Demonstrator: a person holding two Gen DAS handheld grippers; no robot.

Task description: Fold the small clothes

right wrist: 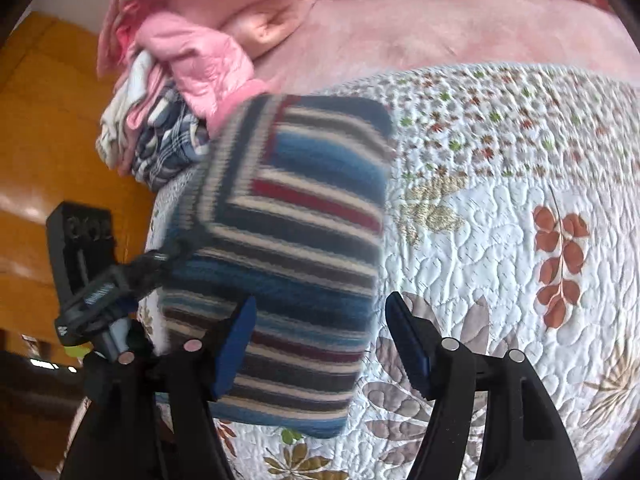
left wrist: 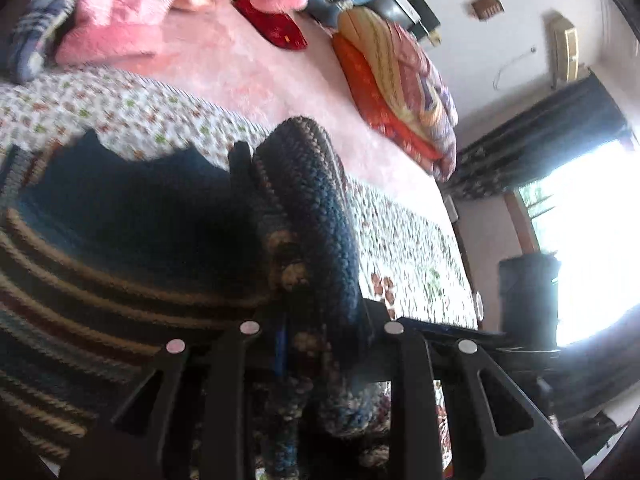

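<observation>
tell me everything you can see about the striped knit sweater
The striped knitted sweater is wool-like, banded in blue, navy, grey, cream and dark red. It lies folded into a rough rectangle on the white floral quilted bedspread, one panel's stripes running crosswise to the rest. The left gripper is shut on a bunched edge of it at its left side, lifting that part. The right gripper is open, its left finger over the sweater's lower part. A pink garment overlaps its far corner.

My left gripper (left wrist: 308, 240): fingers closed tight, knit fabric pinched between them. My right gripper (right wrist: 320, 340): fingers (right wrist: 236, 344) spread wide apart, blue pads facing inward, nothing held between them.
</observation>
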